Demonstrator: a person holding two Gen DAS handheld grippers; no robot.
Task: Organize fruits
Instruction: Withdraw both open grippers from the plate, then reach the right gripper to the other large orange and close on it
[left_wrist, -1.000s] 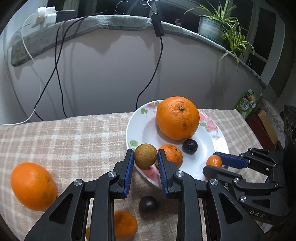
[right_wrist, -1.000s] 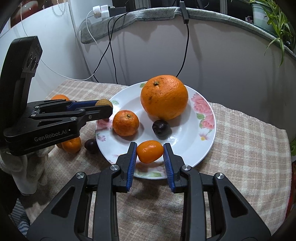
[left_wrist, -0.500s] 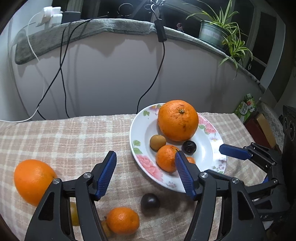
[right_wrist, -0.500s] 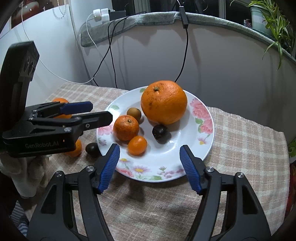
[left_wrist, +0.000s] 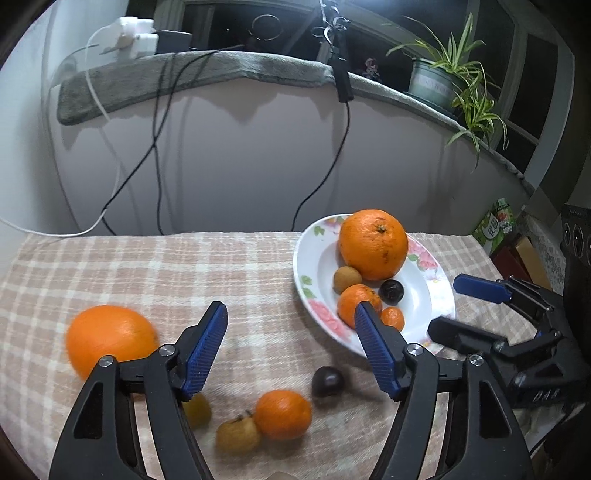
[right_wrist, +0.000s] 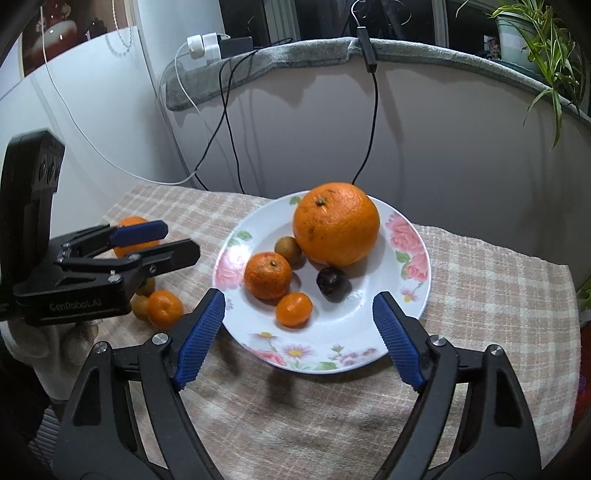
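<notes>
Your left hand-held gripper (left_wrist: 291, 339) and right hand-held gripper (right_wrist: 297, 328) both gape wide, holding nothing. Five fruits sit on the floral plate (right_wrist: 369, 325); a big orange (left_wrist: 110, 338), tangerine (left_wrist: 282, 413) and dark fruit (left_wrist: 328, 381) lie on the checked desk (left_wrist: 166, 266) cloth

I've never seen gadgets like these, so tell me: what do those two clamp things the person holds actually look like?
Both are matte black plastic frames with silver screws at the joints. The left gripper and right gripper each end in two fingers faced with ribbed blue pads. Seen side-on, the left one carries pale "GenRobot.AI" lettering. The hand beneath it seems wrapped in a light glove or cloth.
</notes>
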